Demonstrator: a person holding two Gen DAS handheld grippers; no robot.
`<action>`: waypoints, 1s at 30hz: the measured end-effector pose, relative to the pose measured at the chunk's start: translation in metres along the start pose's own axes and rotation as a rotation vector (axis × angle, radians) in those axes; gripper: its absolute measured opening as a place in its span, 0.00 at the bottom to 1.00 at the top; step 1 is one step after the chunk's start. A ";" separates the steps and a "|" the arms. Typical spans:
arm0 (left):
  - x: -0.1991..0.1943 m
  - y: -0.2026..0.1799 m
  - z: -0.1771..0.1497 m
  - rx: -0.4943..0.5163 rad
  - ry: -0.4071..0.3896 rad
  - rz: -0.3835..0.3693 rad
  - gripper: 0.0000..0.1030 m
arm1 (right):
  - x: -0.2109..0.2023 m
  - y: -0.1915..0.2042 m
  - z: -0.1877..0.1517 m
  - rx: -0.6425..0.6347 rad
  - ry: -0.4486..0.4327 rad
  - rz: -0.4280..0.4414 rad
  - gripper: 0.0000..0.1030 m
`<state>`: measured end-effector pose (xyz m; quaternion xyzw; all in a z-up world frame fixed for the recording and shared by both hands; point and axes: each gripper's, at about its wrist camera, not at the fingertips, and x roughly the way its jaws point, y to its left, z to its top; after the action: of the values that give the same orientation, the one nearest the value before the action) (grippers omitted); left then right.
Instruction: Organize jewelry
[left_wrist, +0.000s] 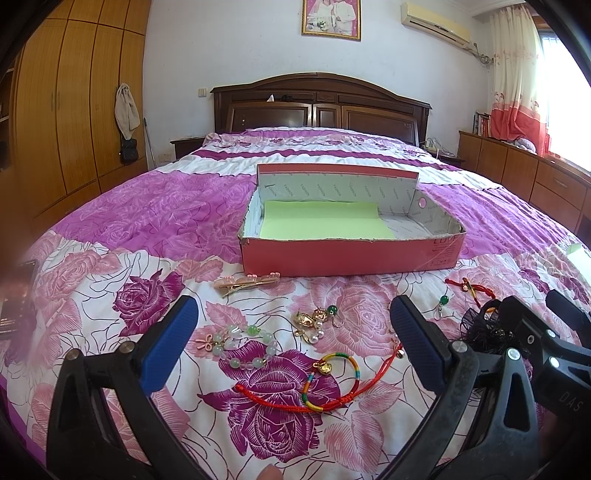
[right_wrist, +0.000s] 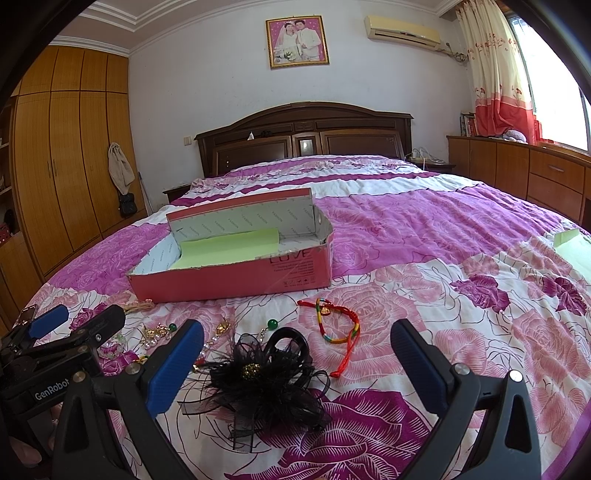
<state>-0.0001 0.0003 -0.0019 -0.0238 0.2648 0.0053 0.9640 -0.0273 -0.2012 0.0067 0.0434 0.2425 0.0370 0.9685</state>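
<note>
Jewelry lies scattered on the floral bedspread in front of an open pink box (left_wrist: 351, 254) (right_wrist: 229, 277) lined with green paper. My left gripper (left_wrist: 295, 343) is open and empty, just above a red and multicolour cord bracelet (left_wrist: 332, 384), a green bead bracelet (left_wrist: 240, 343) and gold earrings (left_wrist: 317, 321). A pink hair clip (left_wrist: 247, 282) lies near the box. My right gripper (right_wrist: 295, 354) is open and empty, around a black feather hair clip (right_wrist: 266, 380) (left_wrist: 484, 328). A second cord bracelet (right_wrist: 340, 325) (left_wrist: 469, 288) lies beyond it.
The bed's wooden headboard (left_wrist: 317, 107) stands far behind the box. A wardrobe (left_wrist: 66, 122) is at the left, low cabinets (left_wrist: 524, 170) at the right. A green sheet (right_wrist: 572, 243) lies at the bed's right edge. The left gripper's body (right_wrist: 55, 343) shows at the right wrist view's left.
</note>
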 end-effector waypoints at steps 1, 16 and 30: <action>0.000 0.000 0.000 0.000 0.000 0.000 0.94 | 0.000 0.000 0.000 0.000 0.000 0.000 1.00; 0.000 0.000 0.001 -0.004 -0.005 -0.006 0.94 | -0.006 0.004 0.003 0.000 -0.006 -0.003 1.00; 0.007 0.012 0.019 -0.050 0.070 -0.060 0.94 | -0.006 -0.012 0.026 0.048 0.017 0.017 1.00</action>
<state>0.0149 0.0135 0.0102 -0.0560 0.2974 -0.0180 0.9529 -0.0195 -0.2156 0.0315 0.0684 0.2510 0.0400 0.9647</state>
